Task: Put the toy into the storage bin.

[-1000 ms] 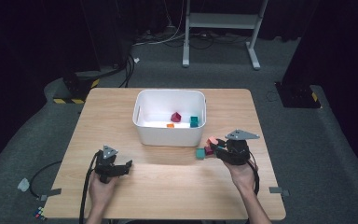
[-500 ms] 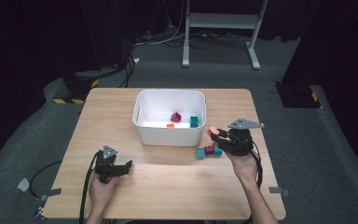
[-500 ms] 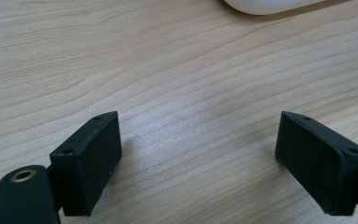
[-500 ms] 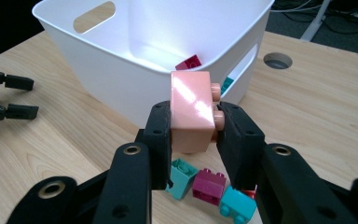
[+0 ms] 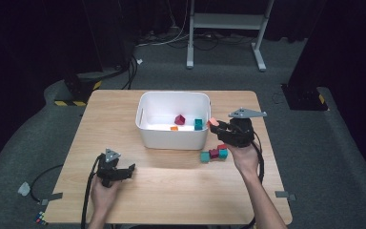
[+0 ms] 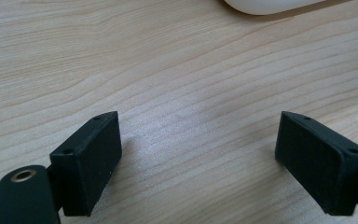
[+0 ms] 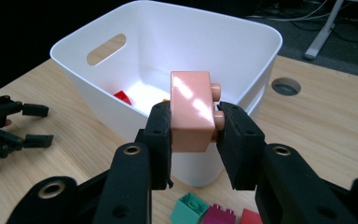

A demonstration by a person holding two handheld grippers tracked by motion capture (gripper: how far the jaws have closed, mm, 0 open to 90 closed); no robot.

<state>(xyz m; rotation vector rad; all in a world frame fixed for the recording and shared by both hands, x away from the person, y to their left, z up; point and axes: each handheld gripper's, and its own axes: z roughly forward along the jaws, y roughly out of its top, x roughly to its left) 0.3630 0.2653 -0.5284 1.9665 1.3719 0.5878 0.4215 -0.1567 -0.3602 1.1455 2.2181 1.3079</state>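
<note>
My right gripper is shut on a pink brick and holds it in the air at the right rim of the white bin; the right gripper view shows the same grip just in front of the bin's near corner. In the bin lie a dark red brick, a teal brick and an orange brick. A teal brick, a dark red brick and a cyan brick lie on the table below the right gripper. My left gripper rests open on the table at the front left, its jaws wide apart over bare wood.
The wooden table has a round cable hole near the bin. A metal stand and cables are on the grey floor beyond the table.
My right gripper has lifted the pink brick off the table and carried it up and left towards the bin's right rim. The left gripper has stayed put.
</note>
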